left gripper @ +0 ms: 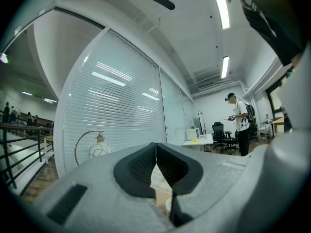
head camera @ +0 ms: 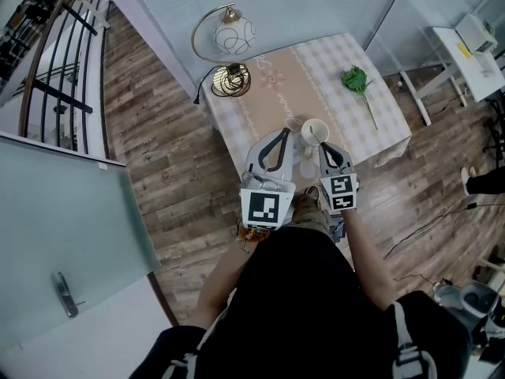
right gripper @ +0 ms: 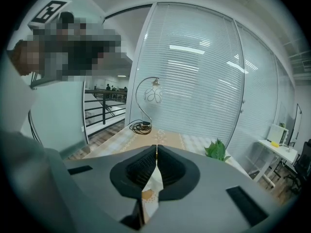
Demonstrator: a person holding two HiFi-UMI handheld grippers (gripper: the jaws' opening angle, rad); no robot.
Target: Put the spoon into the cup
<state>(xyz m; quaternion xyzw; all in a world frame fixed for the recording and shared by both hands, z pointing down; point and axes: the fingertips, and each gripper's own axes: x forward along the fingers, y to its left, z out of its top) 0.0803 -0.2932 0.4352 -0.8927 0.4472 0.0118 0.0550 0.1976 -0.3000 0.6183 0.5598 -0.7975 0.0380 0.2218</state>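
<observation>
lamp (head camera: 235,34): far-left on table (head camera: 316,77) | sprig (head camera: 357,80): far-right | cup (head camera: 315,132): near edge

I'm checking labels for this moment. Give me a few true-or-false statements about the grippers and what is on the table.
1. The left gripper and the right gripper are both shut, with nothing between their fingers. True.
2. The cup lies on its side. False: it stands upright, close to the near edge of the table.
3. The lamp is at the table's far left corner. True.
4. The green sprig is in the cup. False: it lies on the table, right of the cup and apart from it.
</observation>
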